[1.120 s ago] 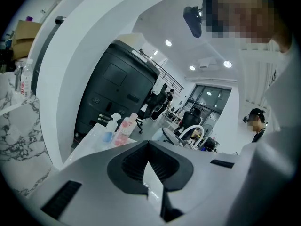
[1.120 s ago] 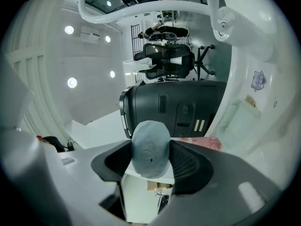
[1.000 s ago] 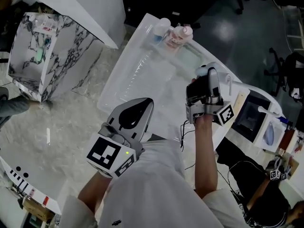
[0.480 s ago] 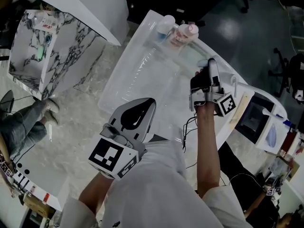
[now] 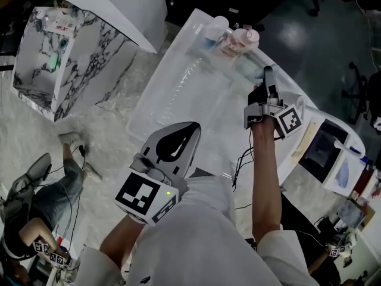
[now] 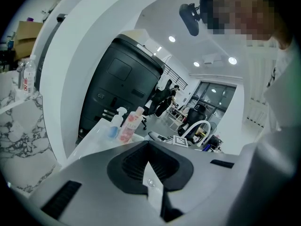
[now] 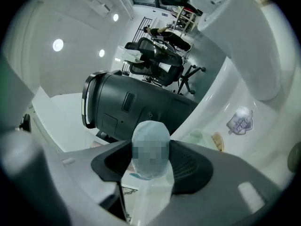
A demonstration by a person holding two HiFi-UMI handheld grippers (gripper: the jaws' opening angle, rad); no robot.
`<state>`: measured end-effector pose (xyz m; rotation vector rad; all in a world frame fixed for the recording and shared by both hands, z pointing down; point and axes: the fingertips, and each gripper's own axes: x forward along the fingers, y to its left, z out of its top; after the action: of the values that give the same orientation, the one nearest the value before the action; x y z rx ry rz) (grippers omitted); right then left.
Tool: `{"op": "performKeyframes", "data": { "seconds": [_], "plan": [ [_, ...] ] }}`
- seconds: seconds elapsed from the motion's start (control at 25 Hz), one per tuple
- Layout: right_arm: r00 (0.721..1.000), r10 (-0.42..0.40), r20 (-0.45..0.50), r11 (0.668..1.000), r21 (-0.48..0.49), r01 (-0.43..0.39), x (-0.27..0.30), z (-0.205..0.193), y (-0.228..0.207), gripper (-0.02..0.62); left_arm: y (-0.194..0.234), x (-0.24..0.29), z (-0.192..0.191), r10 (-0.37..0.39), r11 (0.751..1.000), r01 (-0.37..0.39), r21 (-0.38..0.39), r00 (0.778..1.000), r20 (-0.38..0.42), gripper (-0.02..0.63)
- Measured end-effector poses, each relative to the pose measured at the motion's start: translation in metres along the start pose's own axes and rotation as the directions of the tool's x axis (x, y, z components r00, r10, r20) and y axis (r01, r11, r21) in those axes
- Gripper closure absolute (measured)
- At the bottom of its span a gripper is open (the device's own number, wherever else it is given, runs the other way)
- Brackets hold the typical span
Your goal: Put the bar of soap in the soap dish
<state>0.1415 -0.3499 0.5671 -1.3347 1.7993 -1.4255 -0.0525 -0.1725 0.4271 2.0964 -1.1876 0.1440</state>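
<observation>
In the right gripper view a pale, whitish-green bar of soap (image 7: 151, 187) stands between the jaws, and my right gripper (image 7: 150, 147) is shut on it; a mosaic patch covers the bar's top. Beyond it, on the white counter, lies a small pale green dish (image 7: 195, 136), apart from the soap. In the head view the right gripper (image 5: 266, 77) hovers over the counter's far right part, hiding the soap. My left gripper (image 5: 189, 128) hangs near the counter's front edge, jaws together with nothing held (image 6: 149, 149).
A blue spray bottle (image 5: 214, 31) and a pink bottle (image 5: 241, 40) stand at the far end of the white basin counter (image 5: 178, 94). A white faucet (image 7: 249, 46) rises at the right. A marble cabinet (image 5: 65, 58) stands left; a person's legs (image 5: 47, 201) show on the floor.
My right gripper has carried the soap farther along the counter, toward the bottles and the green dish. The left gripper has barely shifted.
</observation>
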Motion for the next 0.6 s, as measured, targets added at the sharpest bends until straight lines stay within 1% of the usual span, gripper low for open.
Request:
{"op": "performKeyframes", "data": {
  "seconds": [0.16, 0.32, 0.48, 0.56, 0.6],
  "plan": [
    [0.997, -0.068, -0.041, 0.992, -0.109, 0.063, 0.008, -0.003, -0.011, 0.33, 0.004, -0.001, -0.003, 0.006, 1.0, -0.006, -0.004, 1.0, -0.012, 0.597],
    [0.981, -0.182, -0.064, 0.966, -0.199, 0.166, 0.014, -0.007, -0.028, 0.33, 0.008, -0.001, -0.004, 0.012, 1.0, -0.012, -0.011, 1.0, -0.013, 0.597],
    [0.962, -0.261, -0.077, 0.932, -0.281, 0.23, 0.019, -0.009, -0.039, 0.331, 0.012, -0.001, -0.005, 0.016, 1.0, -0.017, -0.016, 1.0, -0.014, 0.597],
    [0.947, -0.311, -0.085, 0.903, -0.336, 0.266, 0.021, -0.011, -0.042, 0.33, 0.015, -0.002, -0.004, 0.02, 1.0, -0.02, -0.018, 1.0, -0.014, 0.597],
    [0.937, -0.339, -0.087, 0.883, -0.371, 0.286, 0.021, -0.013, -0.043, 0.33, 0.017, -0.002, -0.004, 0.023, 1.0, -0.023, -0.019, 1.0, -0.013, 0.597]
  ]
}}
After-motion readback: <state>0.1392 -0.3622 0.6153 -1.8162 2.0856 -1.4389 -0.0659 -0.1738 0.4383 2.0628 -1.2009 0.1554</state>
